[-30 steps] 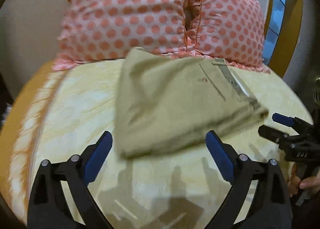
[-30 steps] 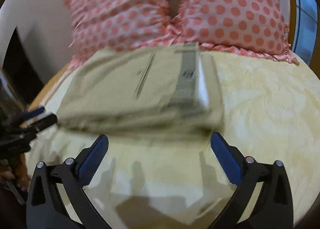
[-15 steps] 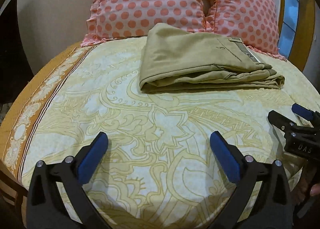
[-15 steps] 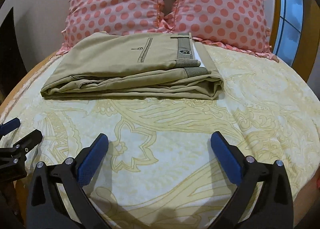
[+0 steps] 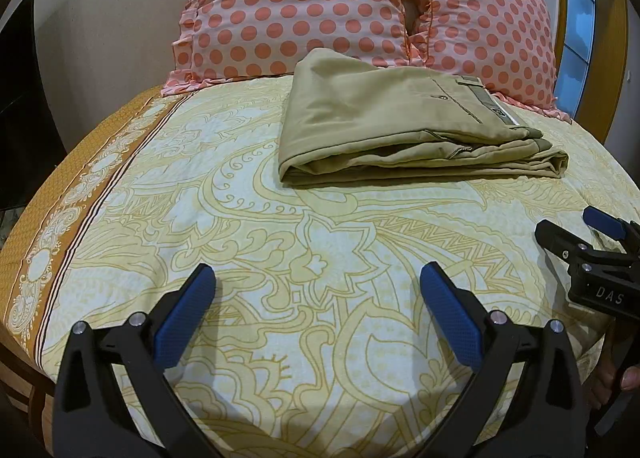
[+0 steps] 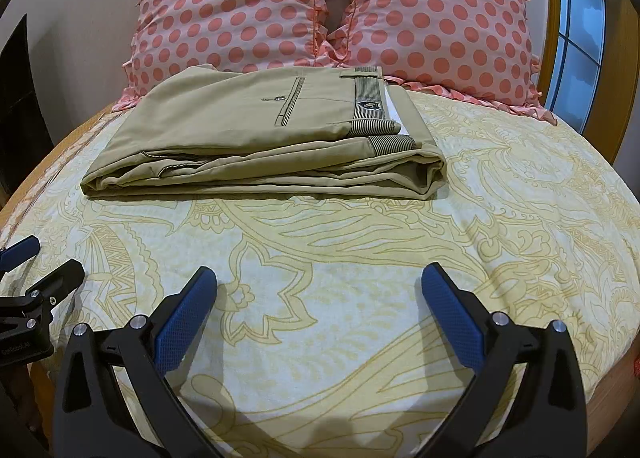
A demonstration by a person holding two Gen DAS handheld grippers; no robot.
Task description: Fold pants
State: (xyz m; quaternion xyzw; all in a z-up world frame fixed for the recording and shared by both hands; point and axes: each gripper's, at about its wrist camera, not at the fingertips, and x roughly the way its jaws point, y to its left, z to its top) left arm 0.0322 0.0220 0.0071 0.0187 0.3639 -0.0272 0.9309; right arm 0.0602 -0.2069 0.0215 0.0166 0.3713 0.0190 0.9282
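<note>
Both grippers have pulled back from the pants (image 5: 404, 129) since a second ago, when the pants sat right in front of the jaws and looked blurry. Now the pants lie sharp and quiet, well apart from both tools.

Two pink pillows (image 6: 332, 5) with orange dots stand side by side at the head of the bed, just behind the pants. A window (image 6: 576, 17) with a wooden frame is on the right. A dark shape sits against the wall on the far left. Only yellow patterned bedsheet (image 6: 360, 250) lies between the jaws and the pants.

The pants are folded into a flat, thick stack on the far part of the bed, touching the pillows' bottom frill. The long side of the stack runs left to right across the bed. The striped waistband (image 6: 368, 97) sits on top near the right end, next to a back pocket with a button. The layered edges of the stack face the cameras.

The left gripper (image 5: 316, 290) hangs low over the near part of the bed, its jaws wide apart with nothing in them. The right gripper (image 6: 318, 290) does the same beside it, jaws wide and holding nothing.
</note>
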